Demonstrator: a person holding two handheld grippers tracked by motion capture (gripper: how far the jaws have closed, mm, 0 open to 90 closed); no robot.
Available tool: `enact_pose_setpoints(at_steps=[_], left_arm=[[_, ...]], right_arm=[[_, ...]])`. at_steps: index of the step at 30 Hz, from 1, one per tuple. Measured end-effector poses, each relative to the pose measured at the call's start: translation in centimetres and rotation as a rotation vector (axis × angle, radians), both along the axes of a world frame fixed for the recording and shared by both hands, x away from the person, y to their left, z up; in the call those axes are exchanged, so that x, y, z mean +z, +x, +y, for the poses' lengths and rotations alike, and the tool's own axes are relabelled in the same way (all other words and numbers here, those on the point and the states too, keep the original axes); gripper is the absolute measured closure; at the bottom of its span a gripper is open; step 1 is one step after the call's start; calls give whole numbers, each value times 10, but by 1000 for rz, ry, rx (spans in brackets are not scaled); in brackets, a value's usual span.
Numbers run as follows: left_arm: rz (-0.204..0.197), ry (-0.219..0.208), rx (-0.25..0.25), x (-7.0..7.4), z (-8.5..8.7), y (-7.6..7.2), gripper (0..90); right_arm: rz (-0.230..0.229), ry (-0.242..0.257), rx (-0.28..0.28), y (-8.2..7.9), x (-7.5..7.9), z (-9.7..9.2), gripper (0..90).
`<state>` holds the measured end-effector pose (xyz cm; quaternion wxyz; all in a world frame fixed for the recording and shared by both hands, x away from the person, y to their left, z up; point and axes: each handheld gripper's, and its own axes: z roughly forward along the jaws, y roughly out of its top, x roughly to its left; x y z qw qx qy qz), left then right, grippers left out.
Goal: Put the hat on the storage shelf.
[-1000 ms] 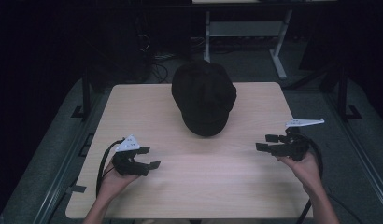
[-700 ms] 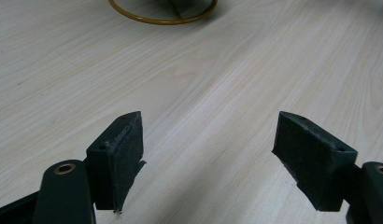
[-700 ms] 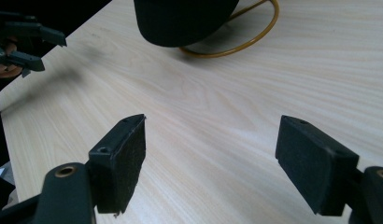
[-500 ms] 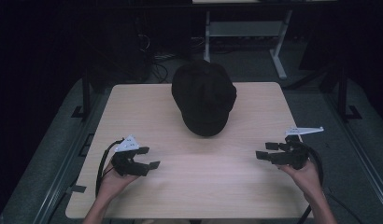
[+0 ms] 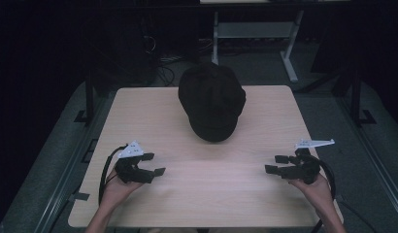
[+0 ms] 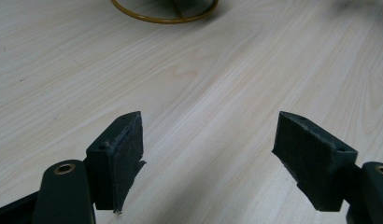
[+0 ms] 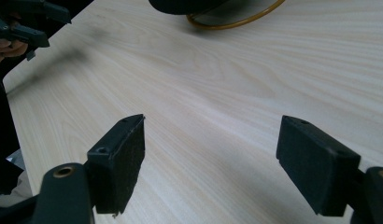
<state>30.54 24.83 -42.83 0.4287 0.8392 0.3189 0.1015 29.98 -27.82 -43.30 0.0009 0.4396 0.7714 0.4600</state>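
A dark newsboy-style cap [image 5: 212,102] sits on the far middle of the pale wood tabletop [image 5: 207,194], crown up, its brim end toward the person. Its back edge reaches the tabletop's far rim. In the left gripper view a thin yellow-brown edge of the cap [image 6: 164,16] curves along the top of the picture, and in the right gripper view the same trim [image 7: 227,21] shows under the dark fabric.

The left claw [image 5: 152,164] is held low over the near left part of the tabletop, its jaws pointing inward toward the middle and spread wide, with nothing between them; bare wood shows between the two black pads [image 6: 119,154]. The left hand [image 5: 117,189] grips it from below, and a black cable [image 5: 106,170] loops off its outer side.

The right claw [image 5: 278,164] hangs over the near right part, close to the edge, jaws also pointing inward and standing wide apart, holding nothing. The right hand [image 5: 316,187] holds it. A grey three-cornered plate [image 5: 313,143] sticks out on top.

Both claws are well apart from the cap and from each other. In the right gripper view the left claw [image 7: 24,21] shows far off at the upper left.
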Motion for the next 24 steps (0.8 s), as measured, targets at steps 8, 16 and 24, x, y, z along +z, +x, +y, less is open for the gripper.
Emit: enact_pose_setpoints(at_steps=[8,16,24], left_arm=[[0,0,1,0,0,-1,231],[-5,11,0,0,-1,-2,229],[3,11,0,-2,-3,-2,228]], right_arm=[[2,4,8,-8,-7,3,230],[-6,-1,21,-19,-10,7,225],[-23,14,0,-32,-17,3,222]])
